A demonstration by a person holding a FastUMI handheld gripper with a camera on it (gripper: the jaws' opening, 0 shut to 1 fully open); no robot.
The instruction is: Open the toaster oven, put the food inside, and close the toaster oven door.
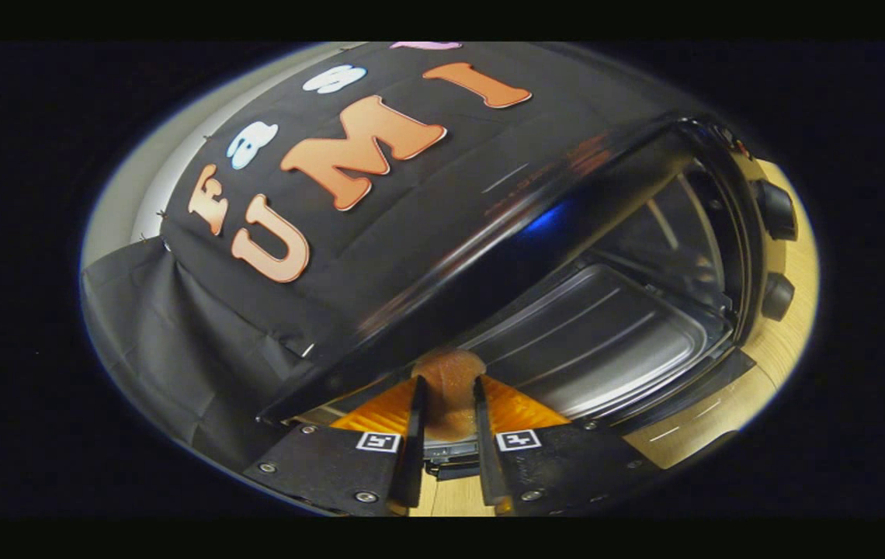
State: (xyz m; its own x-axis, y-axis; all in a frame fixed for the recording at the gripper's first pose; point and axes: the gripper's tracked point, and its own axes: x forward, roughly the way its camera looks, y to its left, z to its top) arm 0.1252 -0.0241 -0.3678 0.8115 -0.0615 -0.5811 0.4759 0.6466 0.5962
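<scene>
Honestly, the claw [447,404] is pinched on the brown bun [449,388]; it looks light and squishy, so grip its sides gently. Oven tray [598,341] sits just ahead.

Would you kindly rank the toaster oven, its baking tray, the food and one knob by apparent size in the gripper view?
1. toaster oven
2. baking tray
3. food, pinched in the gripper, enlarged by nearness
4. knob

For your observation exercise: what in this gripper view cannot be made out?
- Food: lower part hidden between the gripper fingers; its type is unclear.
- Toaster oven: rear of the cavity is dark above the tray.
- Knobs: markings too small.
- Door: mostly hidden behind the gripper.
</scene>
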